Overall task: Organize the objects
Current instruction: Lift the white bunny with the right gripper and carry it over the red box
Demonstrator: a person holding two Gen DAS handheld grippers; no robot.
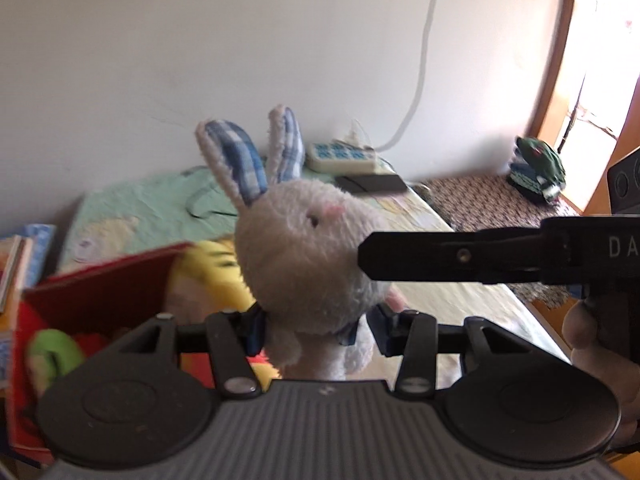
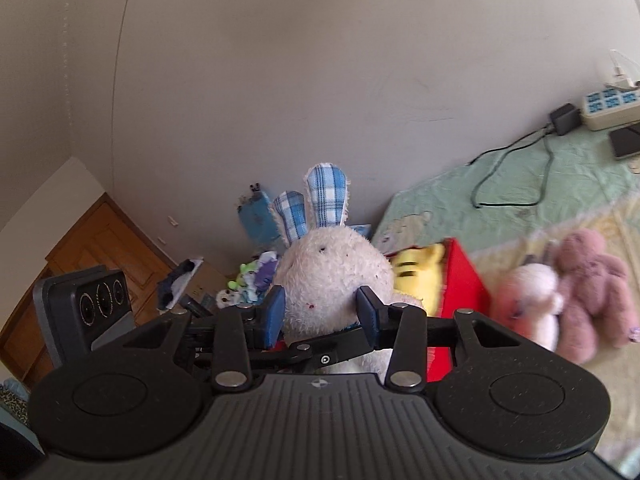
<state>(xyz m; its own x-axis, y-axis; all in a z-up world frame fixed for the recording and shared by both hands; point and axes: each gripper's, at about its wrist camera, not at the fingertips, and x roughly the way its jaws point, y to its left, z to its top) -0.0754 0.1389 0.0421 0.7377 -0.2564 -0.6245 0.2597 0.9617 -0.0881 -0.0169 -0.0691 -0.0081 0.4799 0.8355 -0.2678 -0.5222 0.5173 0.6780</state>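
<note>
A white plush bunny (image 1: 308,256) with blue plaid ears is held up above the bed by both grippers. My left gripper (image 1: 318,332) is shut on its neck, the blue pads pressed into the fur on either side. My right gripper (image 2: 320,314) is shut on the bunny (image 2: 332,276) lower on its head; in the left wrist view one of its black fingers (image 1: 404,260) comes in from the right against the head. Behind and below stands a red box (image 1: 100,292) (image 2: 464,280) holding a yellow plush (image 1: 216,268) (image 2: 416,268).
Two plush toys, one pink (image 2: 592,288) and one whitish (image 2: 532,300), lie on the bed right of the box. A power strip (image 1: 344,156), a phone (image 1: 370,183) and a black cable (image 2: 512,176) sit near the wall. A green toy tank (image 1: 540,168) rests far right. Books (image 1: 24,260) stand left.
</note>
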